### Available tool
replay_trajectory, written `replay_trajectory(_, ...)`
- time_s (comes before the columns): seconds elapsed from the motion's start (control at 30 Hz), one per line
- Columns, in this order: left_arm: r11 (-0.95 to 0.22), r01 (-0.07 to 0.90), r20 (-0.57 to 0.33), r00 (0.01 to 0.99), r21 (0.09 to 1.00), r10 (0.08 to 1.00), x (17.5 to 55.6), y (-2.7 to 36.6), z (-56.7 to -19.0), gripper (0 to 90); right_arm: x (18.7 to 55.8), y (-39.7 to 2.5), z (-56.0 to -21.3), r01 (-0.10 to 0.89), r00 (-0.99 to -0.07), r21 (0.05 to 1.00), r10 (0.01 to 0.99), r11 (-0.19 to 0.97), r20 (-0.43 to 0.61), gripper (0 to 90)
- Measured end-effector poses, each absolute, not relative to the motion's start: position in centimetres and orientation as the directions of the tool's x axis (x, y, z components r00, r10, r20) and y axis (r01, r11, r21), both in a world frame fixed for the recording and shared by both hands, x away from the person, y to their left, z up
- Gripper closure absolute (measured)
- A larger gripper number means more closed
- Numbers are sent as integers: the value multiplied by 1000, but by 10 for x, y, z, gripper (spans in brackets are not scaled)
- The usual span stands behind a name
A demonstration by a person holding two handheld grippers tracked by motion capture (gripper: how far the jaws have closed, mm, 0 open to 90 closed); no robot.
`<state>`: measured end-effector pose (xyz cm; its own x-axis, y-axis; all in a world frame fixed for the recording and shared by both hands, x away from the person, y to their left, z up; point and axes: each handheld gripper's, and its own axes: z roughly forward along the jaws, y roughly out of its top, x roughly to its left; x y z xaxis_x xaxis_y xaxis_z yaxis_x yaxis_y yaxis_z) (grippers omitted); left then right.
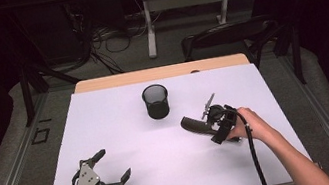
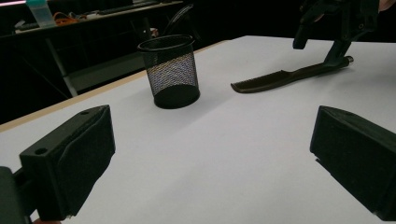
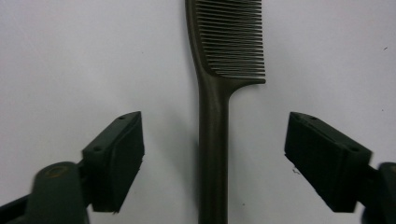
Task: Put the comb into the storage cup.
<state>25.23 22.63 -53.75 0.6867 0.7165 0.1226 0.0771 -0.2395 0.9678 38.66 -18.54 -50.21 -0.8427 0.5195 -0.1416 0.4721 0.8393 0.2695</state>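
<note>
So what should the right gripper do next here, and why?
Probably lower and close. The right gripper is open with its jaws on either side of the comb handle, which lies flat on the table. Nothing is gripped yet, and the mesh cup stands nearby.

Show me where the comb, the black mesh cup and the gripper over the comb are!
comb (image 3: pixel 213 140), right gripper view, on its handle.
mesh cup (image 1: pixel 156 102), high view, on its side wall.
right gripper (image 3: pixel 212 158), right gripper view, midway between its open jaws, over the handle.
</note>
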Motion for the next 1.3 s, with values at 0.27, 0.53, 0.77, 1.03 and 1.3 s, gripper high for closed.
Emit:
replay_trajectory(0.27, -240, 80, 121, 688, 967, 715, 253, 226, -538, 0, 386, -181, -510, 468, -853, 219, 502, 856, -142, 473)
replay_trajectory(0.53, -239, 80, 120, 686, 968, 717, 253, 227, -538, 0, 390, -177, -514, 471, -855, 185, 498, 863, -146, 635)
replay_trajectory(0.77, -240, 77, 123, 686, 968, 717, 253, 227, -538, 0, 393, -175, -518, 480, -849, 179, 506, 859, -152, 672)
replay_trajectory(1.03, -239, 78, 121, 687, 968, 716, 253, 227, -538, 0, 398, -175, -524, 499, -841, 159, 520, 852, -147, 693)
replay_trajectory(1.3, -239, 78, 122, 687, 968, 716, 253, 227, -538, 0, 399, -176, -526, 511, -838, 163, 531, 844, -124, 719)
